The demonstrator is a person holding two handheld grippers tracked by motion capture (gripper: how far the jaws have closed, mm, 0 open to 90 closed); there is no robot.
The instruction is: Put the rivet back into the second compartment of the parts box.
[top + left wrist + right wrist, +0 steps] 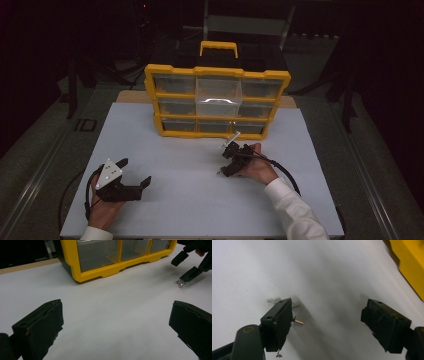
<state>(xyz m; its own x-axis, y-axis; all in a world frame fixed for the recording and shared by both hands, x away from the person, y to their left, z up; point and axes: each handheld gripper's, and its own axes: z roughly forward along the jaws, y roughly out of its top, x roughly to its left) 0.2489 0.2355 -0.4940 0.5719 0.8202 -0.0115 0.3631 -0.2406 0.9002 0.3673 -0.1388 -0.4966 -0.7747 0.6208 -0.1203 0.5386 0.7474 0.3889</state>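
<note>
Board (200,200) bare between parted tongs (135,172)

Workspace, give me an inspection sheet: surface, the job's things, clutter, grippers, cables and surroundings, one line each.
Surface: white tabletop, flat, mostly bare.
Job's things: yellow drawer organizer standing at the far edge, clear drawers, its middle upper drawer pulled forward; small metal parts lying on the white top beside the right gripper's jaw.
Clutter: nothing seen.
Grippers: left gripper open, holding nothing, low over the near left; right gripper open, over the small parts, in front of the organizer.
Cables: one black cable loops from the right gripper toward the near edge; another curves by the left hand.
Surroundings: dark, details too dim to tell.
</note>
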